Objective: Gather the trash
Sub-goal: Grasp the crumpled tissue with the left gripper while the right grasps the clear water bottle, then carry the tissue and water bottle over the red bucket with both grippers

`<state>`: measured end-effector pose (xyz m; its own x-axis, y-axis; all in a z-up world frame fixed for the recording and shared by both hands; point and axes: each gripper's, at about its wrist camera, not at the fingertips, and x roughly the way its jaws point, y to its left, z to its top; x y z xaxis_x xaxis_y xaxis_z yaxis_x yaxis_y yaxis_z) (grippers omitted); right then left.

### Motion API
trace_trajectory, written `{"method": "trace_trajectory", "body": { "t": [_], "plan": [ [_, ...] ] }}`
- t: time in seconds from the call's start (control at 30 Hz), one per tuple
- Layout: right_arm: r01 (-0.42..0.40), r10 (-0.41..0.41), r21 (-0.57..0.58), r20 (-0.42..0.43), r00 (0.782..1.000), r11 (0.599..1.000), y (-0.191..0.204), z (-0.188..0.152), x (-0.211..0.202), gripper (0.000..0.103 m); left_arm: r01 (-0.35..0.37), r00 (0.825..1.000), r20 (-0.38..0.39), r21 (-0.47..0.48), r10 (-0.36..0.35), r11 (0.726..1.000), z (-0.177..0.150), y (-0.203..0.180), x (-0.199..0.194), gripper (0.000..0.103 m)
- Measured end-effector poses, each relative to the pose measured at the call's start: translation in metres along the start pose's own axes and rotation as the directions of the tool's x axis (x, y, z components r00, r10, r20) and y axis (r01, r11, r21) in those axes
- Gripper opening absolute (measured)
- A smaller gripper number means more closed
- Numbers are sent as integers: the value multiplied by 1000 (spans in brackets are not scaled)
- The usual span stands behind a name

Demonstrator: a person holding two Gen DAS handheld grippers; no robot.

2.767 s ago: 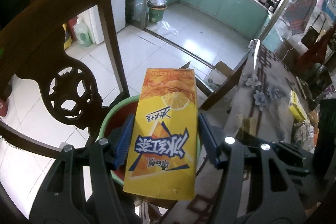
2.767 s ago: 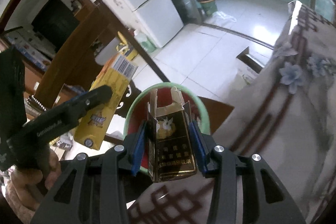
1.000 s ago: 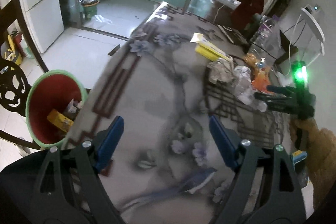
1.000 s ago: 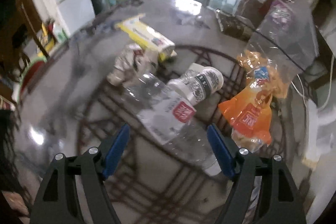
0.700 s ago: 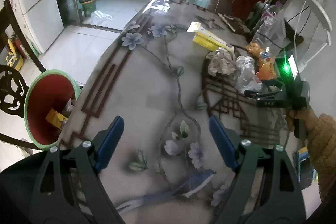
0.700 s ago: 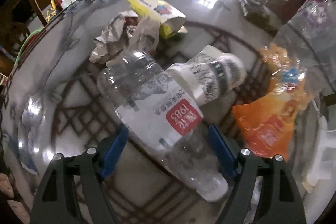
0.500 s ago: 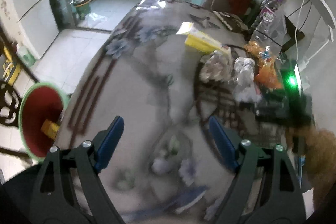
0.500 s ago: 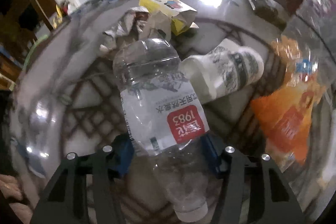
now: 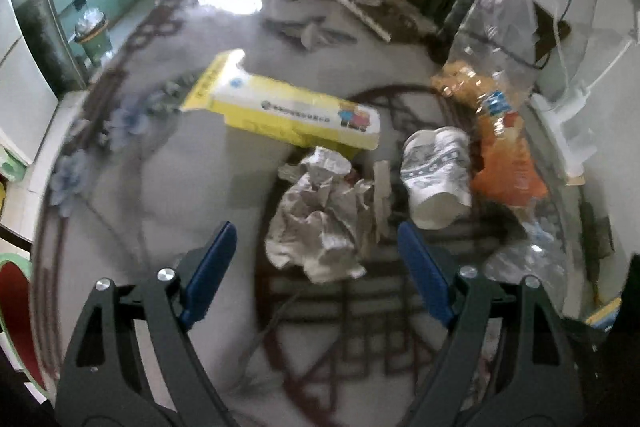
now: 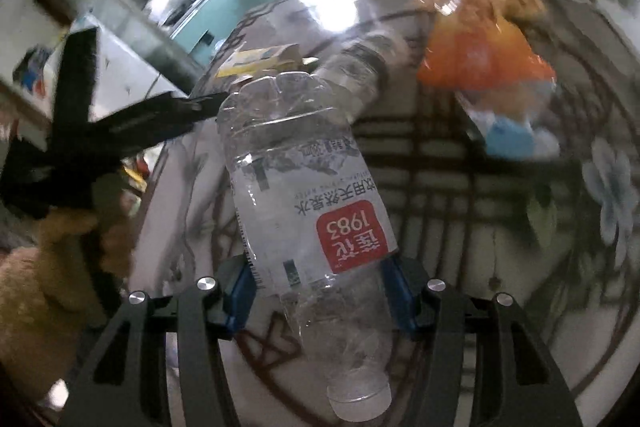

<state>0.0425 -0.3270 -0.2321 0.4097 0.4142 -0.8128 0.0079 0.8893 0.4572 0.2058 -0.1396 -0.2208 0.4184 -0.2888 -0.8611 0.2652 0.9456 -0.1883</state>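
My right gripper (image 10: pixel 318 291) is shut on a clear plastic water bottle (image 10: pixel 308 183) with a red and white label, lifted off the table, cap end toward the camera. My left gripper (image 9: pixel 316 263) hangs over a crumpled paper wad (image 9: pixel 320 223); its jaws are closing with the wad between the blue pads (image 9: pixel 208 267), which stand apart from it. Beyond the wad lie a yellow carton (image 9: pixel 288 115), a patterned paper cup (image 9: pixel 436 179) on its side and an orange snack bag (image 9: pixel 504 155). In the right wrist view the left gripper's black body (image 10: pixel 132 131) shows at left.
The floral table cloth (image 9: pixel 160 163) covers the table. A red bin with a green rim (image 9: pixel 12 291) stands off the table's left edge. A clear plastic bag (image 9: pixel 496 19) and a white stand (image 9: pixel 576 107) crowd the far right. A hand in a tan sleeve (image 10: pixel 52 267) holds the left gripper.
My left gripper swept right across the table to hang over the paper wad. My right gripper shut on the water bottle, lifted it and rolled.
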Motion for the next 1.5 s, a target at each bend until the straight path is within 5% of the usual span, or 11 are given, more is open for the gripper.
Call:
{"method": "trace_trajectory", "body": {
  "t": [0.1, 0.3, 0.9, 1.5],
  "plan": [
    [11, -11, -4, -4, 1000, 1000, 0, -1, -4, 54, 22, 999, -47, -37, -24, 999, 2, 5, 19, 51],
    [-1, 1, -12, 24, 1000, 1000, 8, 2, -7, 54, 23, 999, -31, -36, -24, 999, -2, 8, 10, 36],
    [2, 16, -194, 87, 996, 981, 99, -15, -25, 54, 24, 994, 110, -101, -13, 995, -61, 39, -124, 36],
    [-11, 54, -266, 155, 987, 964, 166, -42, -51, 54, -26, 967, 248, -147, 63, 989, -115, 80, -225, 37]
  ]
}}
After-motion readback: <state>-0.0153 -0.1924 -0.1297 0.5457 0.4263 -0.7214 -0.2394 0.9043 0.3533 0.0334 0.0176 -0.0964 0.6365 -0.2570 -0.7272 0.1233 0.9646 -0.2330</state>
